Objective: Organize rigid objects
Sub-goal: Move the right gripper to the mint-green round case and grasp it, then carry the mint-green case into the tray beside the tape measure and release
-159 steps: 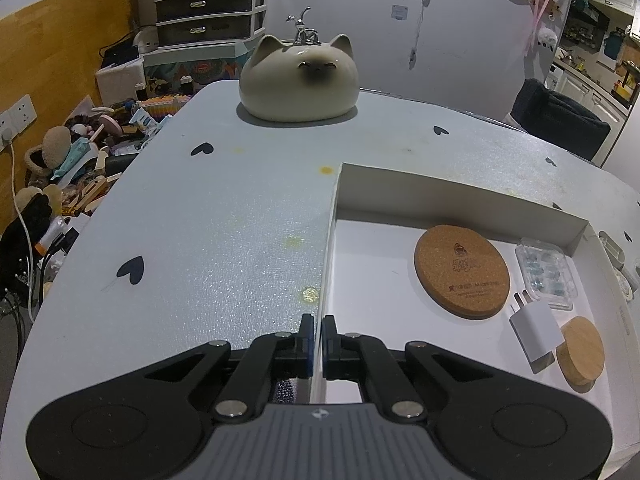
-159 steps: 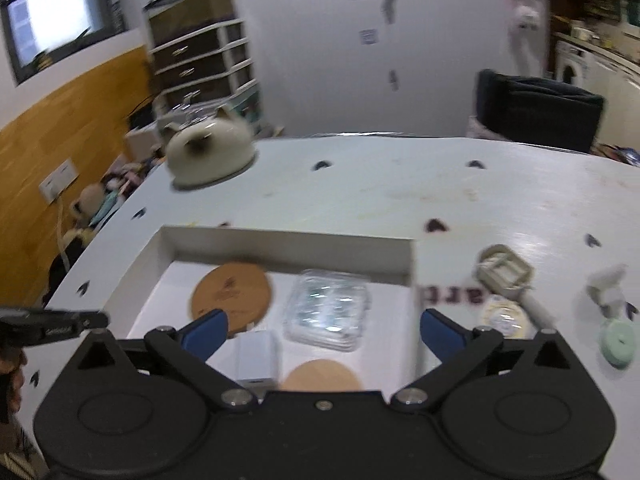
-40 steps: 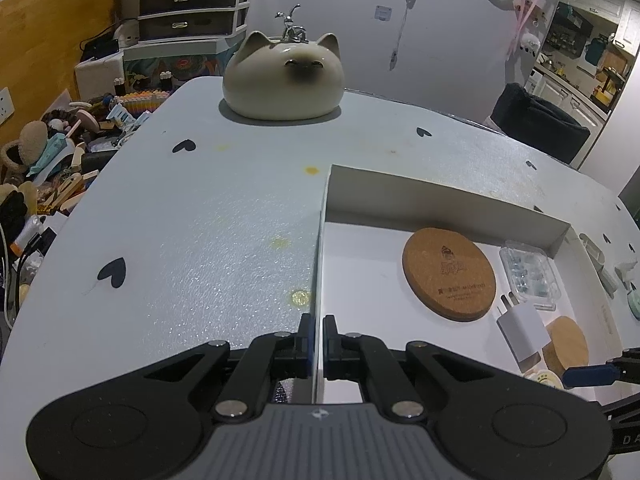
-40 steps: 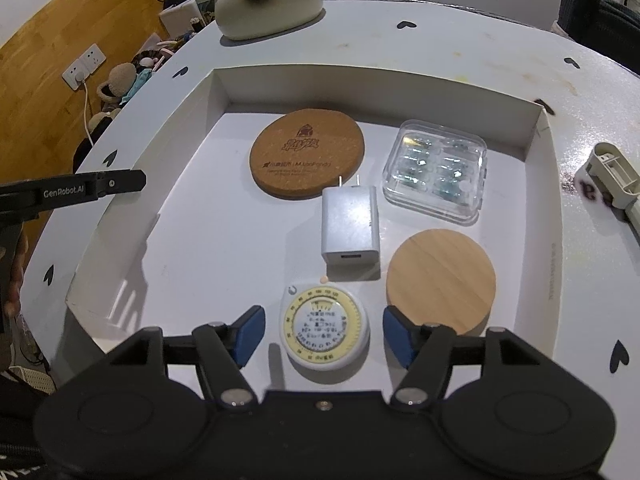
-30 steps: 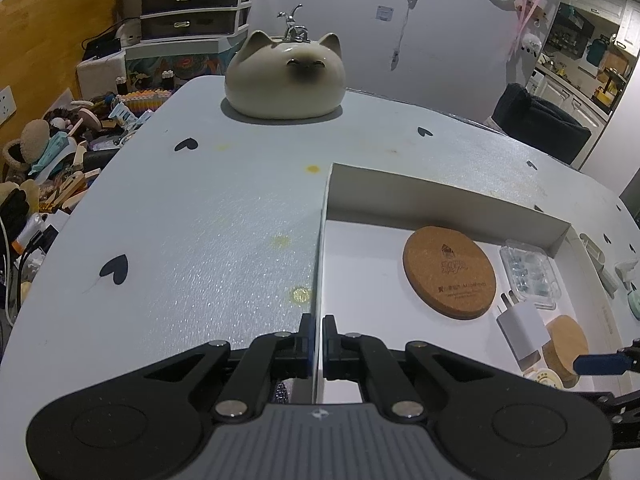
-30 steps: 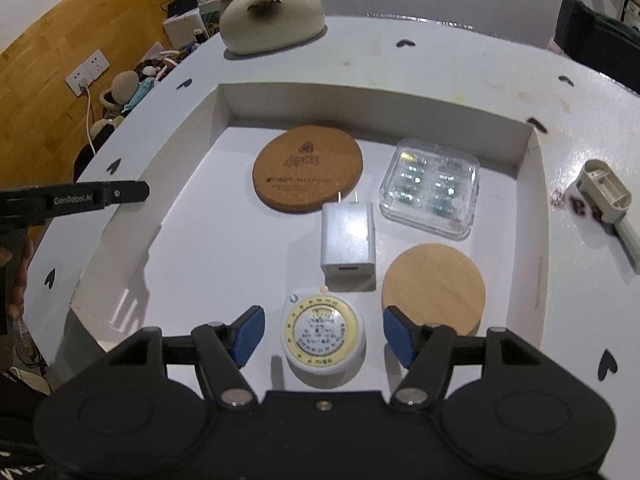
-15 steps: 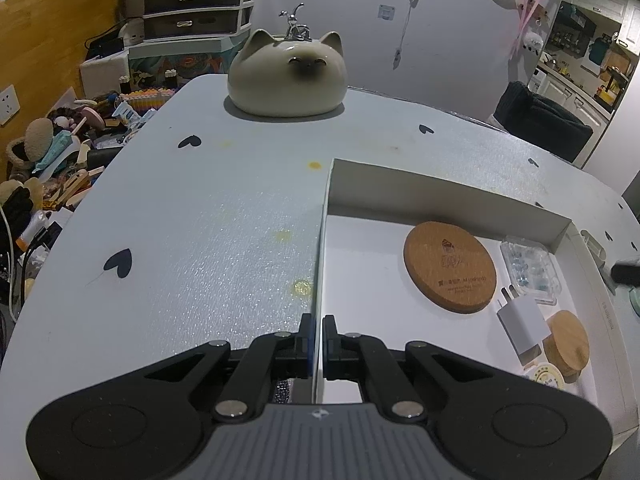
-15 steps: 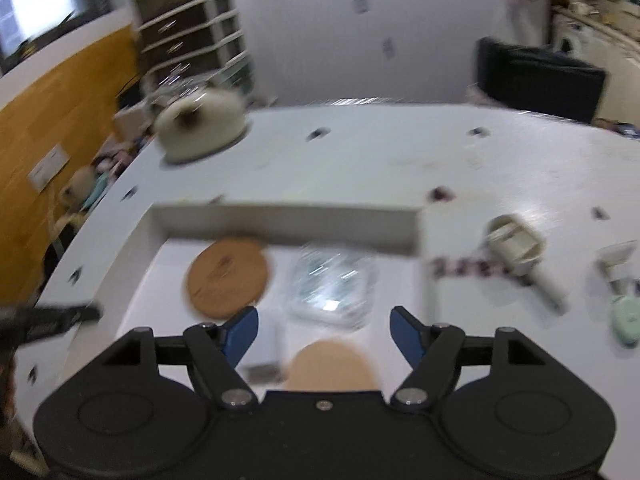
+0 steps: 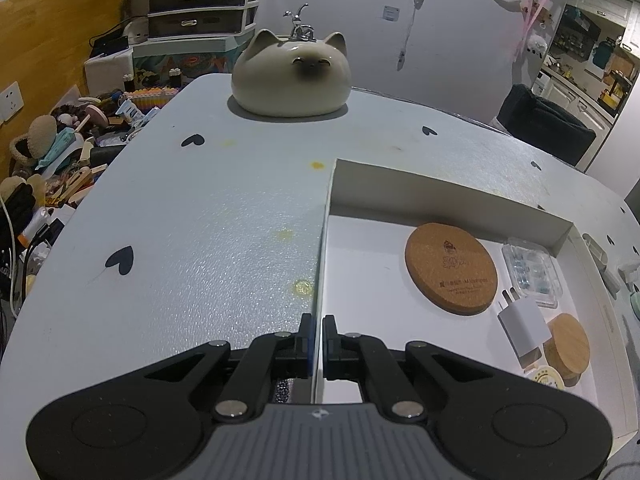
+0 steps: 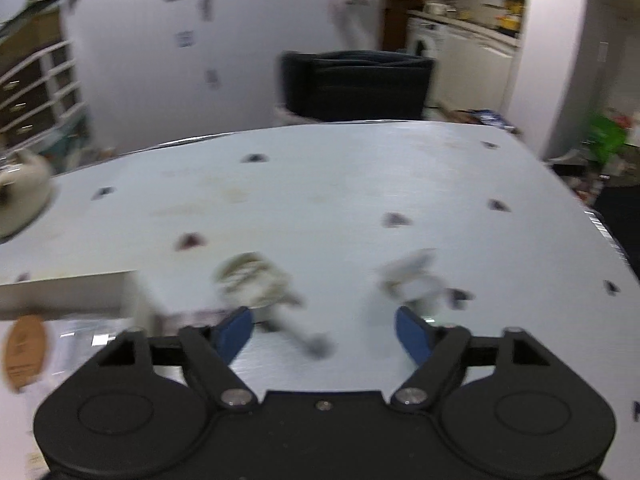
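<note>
A white cardboard box (image 9: 440, 188) lies on the pale table. It holds a cork coaster (image 9: 450, 268), a clear plastic case (image 9: 530, 276), a white charger (image 9: 522, 326), a round wooden lid (image 9: 568, 344) and a yellow-faced tape measure (image 9: 546, 378). My left gripper (image 9: 318, 346) is shut on the box's left wall. In the blurred right wrist view my right gripper (image 10: 324, 330) hangs over the table right of the box, its jaws opening with nothing between them. Just ahead lie a beige boxy item (image 10: 252, 280) and a small white item (image 10: 416, 280).
A cat-shaped ceramic pot (image 9: 290, 76) stands at the table's far end. Clutter (image 9: 60, 152) piles up beyond the table's left edge, with drawers behind. A dark chair (image 10: 356, 84) stands past the far side, and the table's right edge (image 10: 600, 220) curves away.
My right gripper swung right, off the tape measure in the box to the loose items on the table, and its jaws widened. The left gripper kept its hold on the wall.
</note>
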The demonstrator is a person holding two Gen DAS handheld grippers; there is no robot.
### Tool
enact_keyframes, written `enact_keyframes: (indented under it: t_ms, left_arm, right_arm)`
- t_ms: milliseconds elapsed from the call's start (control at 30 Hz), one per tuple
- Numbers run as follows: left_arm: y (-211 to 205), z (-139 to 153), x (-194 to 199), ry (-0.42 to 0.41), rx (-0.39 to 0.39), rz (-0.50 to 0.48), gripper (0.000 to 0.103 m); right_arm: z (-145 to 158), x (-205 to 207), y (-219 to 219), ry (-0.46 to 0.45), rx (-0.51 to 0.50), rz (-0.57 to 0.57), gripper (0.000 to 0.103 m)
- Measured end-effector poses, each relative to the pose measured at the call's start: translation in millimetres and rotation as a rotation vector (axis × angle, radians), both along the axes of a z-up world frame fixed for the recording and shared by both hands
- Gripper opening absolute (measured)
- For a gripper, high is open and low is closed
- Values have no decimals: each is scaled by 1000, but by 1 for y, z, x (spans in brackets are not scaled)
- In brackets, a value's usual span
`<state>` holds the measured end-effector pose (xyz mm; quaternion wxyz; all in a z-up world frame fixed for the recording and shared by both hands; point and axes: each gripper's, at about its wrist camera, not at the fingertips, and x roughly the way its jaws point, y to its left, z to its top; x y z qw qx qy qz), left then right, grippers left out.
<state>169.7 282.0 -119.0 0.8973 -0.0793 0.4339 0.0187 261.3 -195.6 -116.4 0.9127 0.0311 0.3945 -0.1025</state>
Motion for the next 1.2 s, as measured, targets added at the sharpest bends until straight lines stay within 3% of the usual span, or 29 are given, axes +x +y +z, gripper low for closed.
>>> enact_keyframes:
  t_ms: [300,433,600,700,900,1200]
  left_arm:
    - [-1,1,0,4,5,5,3]
    - [-1,0,0,6,2,7,3]
    - [-1,0,0,7,0,8,3]
    - [-1,0,0,8,1,6,3]
    - [0,-1,1,10,-3,1,3]
    - [0,-3,2,8,-8,-5,3]
  right_arm:
    - [-44,14,-43,81,-46,-108,88]
    - [-58,17,-51,114,-38,-134,67]
    - [-62,18,-54,107,-22,-148,60]
    - [-60,20,-52,111,-17,-141,50]
    - [-55,15,-46,125,1,-144,50]
    - [-3,7,0,4,78,-17,50]
